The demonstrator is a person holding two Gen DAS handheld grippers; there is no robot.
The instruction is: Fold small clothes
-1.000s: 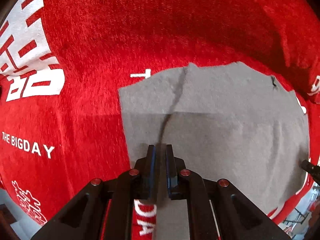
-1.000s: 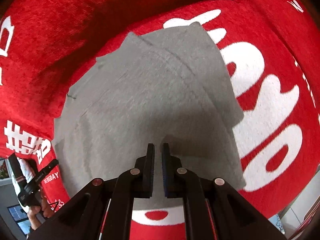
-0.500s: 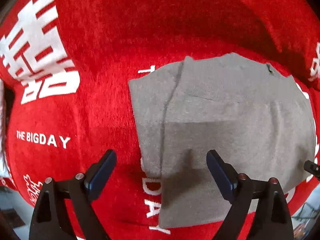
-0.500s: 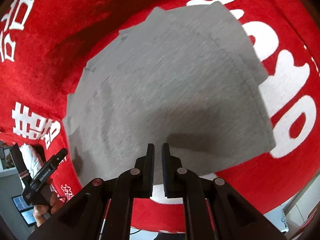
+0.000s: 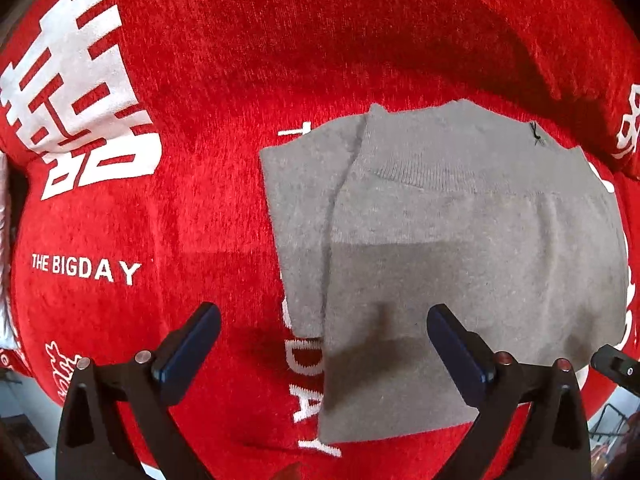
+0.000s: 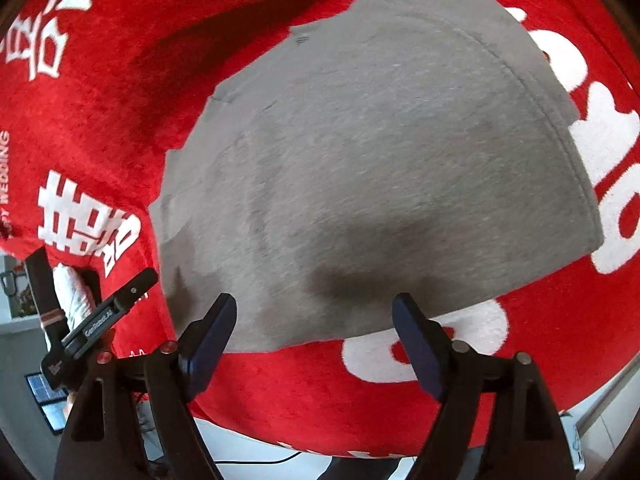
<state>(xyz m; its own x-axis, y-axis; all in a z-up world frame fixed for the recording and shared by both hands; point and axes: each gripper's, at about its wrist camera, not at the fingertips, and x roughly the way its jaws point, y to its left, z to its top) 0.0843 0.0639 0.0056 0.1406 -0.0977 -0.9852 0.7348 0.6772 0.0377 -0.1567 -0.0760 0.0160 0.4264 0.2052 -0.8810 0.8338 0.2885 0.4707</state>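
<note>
A small grey knit garment [image 5: 460, 248] lies folded flat on a red cloth; it also fills the middle of the right wrist view [image 6: 380, 168]. My left gripper [image 5: 320, 332] is open and empty, raised above the garment's near left edge. My right gripper [image 6: 316, 320] is open and empty, raised above the garment's near edge. The left gripper [image 6: 104, 316] also shows at the left of the right wrist view, and the right gripper's tip [image 5: 616, 364] at the right edge of the left wrist view.
The red plush cloth [image 5: 160, 220] with white characters and "THE BIGDAY" lettering covers the whole surface. Its near edge [image 6: 360, 432] drops off to a pale floor below. Large white shapes [image 6: 600, 152] are printed to the garment's right.
Both grippers were shut on the garment; the left opened first, then the right. Both have pulled back and up, and the garment now lies released on the cloth.
</note>
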